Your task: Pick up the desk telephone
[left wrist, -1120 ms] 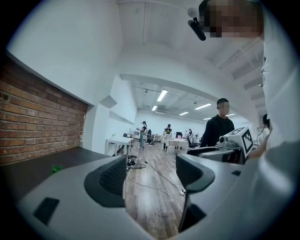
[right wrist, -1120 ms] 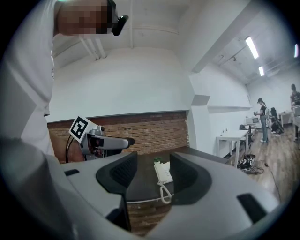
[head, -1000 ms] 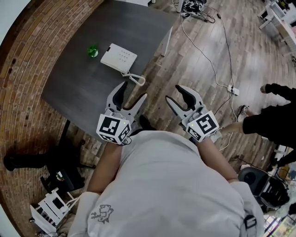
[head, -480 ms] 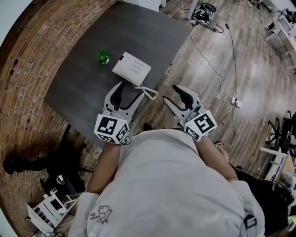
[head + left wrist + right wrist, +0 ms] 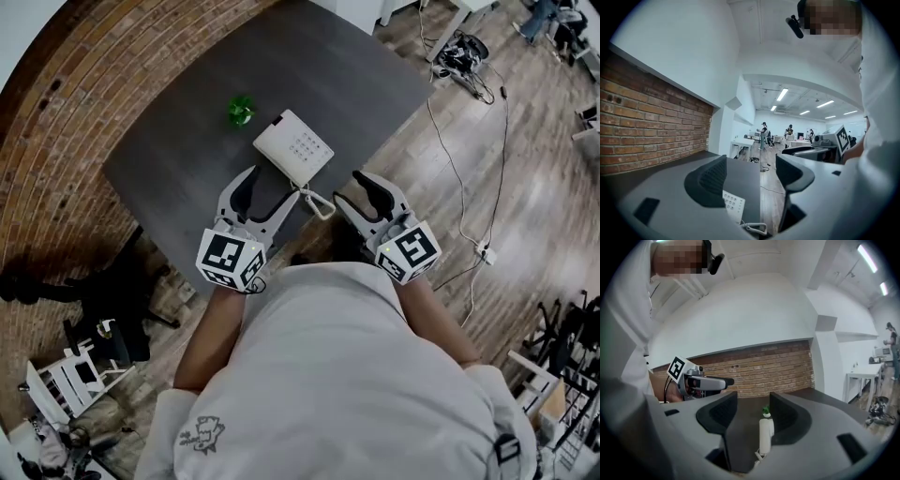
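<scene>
The white desk telephone (image 5: 293, 148) lies near the front edge of the dark grey table (image 5: 178, 178), and its coiled cord (image 5: 317, 202) hangs over that edge. My left gripper (image 5: 272, 187) is open, just short of the phone's near side, with nothing between its jaws. My right gripper (image 5: 351, 192) is open too, off the table edge to the right of the cord. In the left gripper view the phone (image 5: 732, 205) lies low between the jaws of the left gripper (image 5: 752, 177). In the right gripper view the phone (image 5: 765, 434) shows edge-on ahead of the right gripper (image 5: 752, 417).
A small green object (image 5: 241, 111) sits on the table just beyond the phone. A brick wall (image 5: 66, 122) runs along the table's left. Cables and a power strip (image 5: 485, 251) lie on the wood floor at the right. A white rack (image 5: 56, 389) stands at lower left.
Both grippers have moved forward to the table's front edge and now flank the cord, close to the phone. Both have stayed open. The person at the right has left the view.
</scene>
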Demonstrator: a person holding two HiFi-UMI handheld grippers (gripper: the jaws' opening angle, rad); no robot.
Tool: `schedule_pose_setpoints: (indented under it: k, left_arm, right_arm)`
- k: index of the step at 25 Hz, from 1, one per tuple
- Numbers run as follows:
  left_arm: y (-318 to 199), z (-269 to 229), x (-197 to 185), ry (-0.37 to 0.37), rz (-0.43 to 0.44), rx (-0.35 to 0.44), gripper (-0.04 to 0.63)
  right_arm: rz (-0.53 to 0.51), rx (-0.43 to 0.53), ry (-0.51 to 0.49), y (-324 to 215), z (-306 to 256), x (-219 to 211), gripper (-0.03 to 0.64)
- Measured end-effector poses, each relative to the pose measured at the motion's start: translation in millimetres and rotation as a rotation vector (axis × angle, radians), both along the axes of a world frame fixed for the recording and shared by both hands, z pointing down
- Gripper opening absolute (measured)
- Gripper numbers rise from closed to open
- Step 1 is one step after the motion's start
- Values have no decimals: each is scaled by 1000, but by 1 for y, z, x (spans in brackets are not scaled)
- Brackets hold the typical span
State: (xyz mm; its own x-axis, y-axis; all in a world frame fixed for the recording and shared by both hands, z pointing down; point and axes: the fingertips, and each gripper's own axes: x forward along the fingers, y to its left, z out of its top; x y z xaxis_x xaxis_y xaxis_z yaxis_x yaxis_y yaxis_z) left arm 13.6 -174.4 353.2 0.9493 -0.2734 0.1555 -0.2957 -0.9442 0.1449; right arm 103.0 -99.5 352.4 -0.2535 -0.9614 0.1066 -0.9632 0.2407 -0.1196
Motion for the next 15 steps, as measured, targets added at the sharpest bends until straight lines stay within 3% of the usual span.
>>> schedule_pose_setpoints:
  k: [10,15]
  left_arm:
    - [-31,14,66,-54,-182,-16,342]
    - [-39,10,99,-49,-285,-32,342]
  right_arm:
    - [-255,-9,-44,-67,-4,71,204]
    - [-335,-26,-77,-89,-5,117,204]
